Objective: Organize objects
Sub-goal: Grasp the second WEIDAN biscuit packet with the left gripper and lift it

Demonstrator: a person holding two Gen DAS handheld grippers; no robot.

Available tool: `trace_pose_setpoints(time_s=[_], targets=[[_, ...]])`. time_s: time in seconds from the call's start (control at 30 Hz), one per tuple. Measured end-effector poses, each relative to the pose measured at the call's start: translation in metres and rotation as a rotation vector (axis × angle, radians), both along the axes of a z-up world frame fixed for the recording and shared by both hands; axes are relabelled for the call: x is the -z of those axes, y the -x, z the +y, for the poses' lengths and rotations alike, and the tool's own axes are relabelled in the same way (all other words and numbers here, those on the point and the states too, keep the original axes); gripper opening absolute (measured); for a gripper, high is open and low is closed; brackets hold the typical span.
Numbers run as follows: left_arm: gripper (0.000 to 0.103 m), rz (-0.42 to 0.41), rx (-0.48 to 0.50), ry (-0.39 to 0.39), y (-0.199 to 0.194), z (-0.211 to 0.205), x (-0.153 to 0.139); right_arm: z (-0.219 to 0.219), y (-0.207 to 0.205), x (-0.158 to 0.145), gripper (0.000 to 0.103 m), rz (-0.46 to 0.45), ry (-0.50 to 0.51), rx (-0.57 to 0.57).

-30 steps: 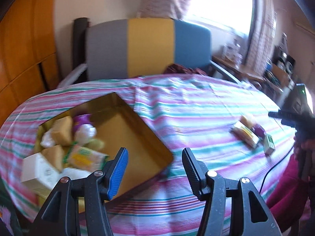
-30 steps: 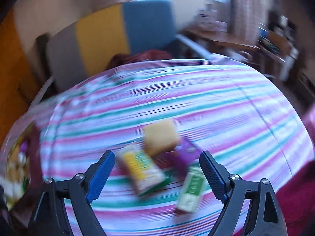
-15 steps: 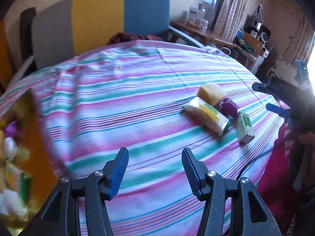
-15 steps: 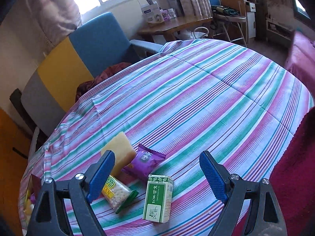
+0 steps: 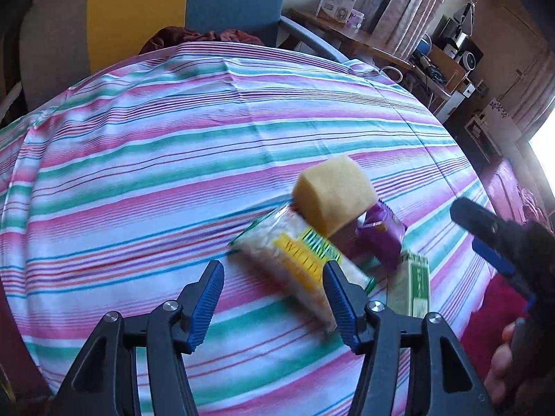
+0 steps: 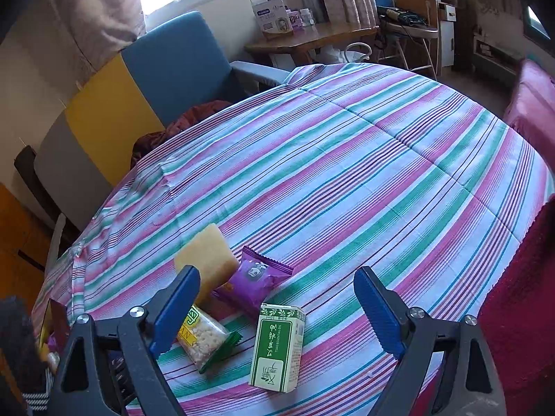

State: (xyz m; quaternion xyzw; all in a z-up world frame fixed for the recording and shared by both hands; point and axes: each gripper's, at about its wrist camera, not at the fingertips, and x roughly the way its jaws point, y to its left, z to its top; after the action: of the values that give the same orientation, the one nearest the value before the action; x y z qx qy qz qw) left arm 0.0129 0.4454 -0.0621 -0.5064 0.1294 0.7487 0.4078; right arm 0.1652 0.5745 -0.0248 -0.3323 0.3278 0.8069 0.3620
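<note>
Several snacks lie grouped on the striped tablecloth (image 5: 173,159): a yellow sponge-like block (image 5: 333,194), a purple packet (image 5: 381,239), a clear yellow-green cracker pack (image 5: 295,263) and a green-and-white carton (image 5: 414,284). My left gripper (image 5: 272,298) is open and empty just in front of the cracker pack. My right gripper (image 6: 277,308) is open and empty above the carton (image 6: 279,343), with the block (image 6: 208,263), purple packet (image 6: 255,277) and cracker pack (image 6: 204,339) to its left. The right gripper also shows at the right edge of the left wrist view (image 5: 485,239).
A grey, yellow and blue chair (image 6: 138,104) stands behind the table with a dark red cloth (image 6: 187,121) on its seat. A wooden side table (image 6: 312,34) with boxes is at the back. A corner of the gold box (image 6: 52,322) shows at far left.
My left gripper swung right from the gold box of snacks to the group of snacks and closed in on the cracker pack. My right gripper drew back slightly above the carton.
</note>
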Motion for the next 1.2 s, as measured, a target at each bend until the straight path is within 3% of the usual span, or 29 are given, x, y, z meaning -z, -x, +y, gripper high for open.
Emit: trace_pose_setpoints(time_s=[0.1, 0.33, 0.43, 0.5, 0.73, 1.03, 1.13, 1.2], targets=[[0.067, 0.025, -0.001, 0.021, -0.002, 0.019, 0.004, -0.001, 0.001, -0.001, 0.091, -0.006, -0.01, -0.005], [0.064, 0.047, -0.002, 0.056, -0.002, 0.033, 0.025, -0.004, 0.004, -0.005, 0.092, -0.018, -0.051, -0.012], [0.05, 0.021, 0.005, 0.022, 0.002, 0.023, 0.026, -0.003, 0.006, -0.003, 0.092, -0.034, -0.049, -0.022], [0.047, 0.025, 0.036, 0.019, 0.002, 0.014, 0.025, -0.003, 0.008, 0.0, 0.092, -0.038, -0.038, -0.035], [0.044, 0.074, 0.03, -0.002, 0.008, -0.038, 0.024, 0.001, 0.009, 0.011, 0.092, -0.052, 0.035, -0.042], [0.044, 0.088, -0.004, -0.019, 0.008, -0.096, 0.023, -0.006, 0.024, 0.031, 0.091, -0.159, 0.106, -0.106], [0.044, 0.088, -0.014, -0.032, 0.005, -0.111, 0.023, -0.011, 0.03, 0.036, 0.089, -0.217, 0.099, -0.132], [0.044, 0.092, -0.019, -0.036, 0.004, -0.117, 0.023, -0.014, 0.033, 0.045, 0.086, -0.25, 0.145, -0.16]])
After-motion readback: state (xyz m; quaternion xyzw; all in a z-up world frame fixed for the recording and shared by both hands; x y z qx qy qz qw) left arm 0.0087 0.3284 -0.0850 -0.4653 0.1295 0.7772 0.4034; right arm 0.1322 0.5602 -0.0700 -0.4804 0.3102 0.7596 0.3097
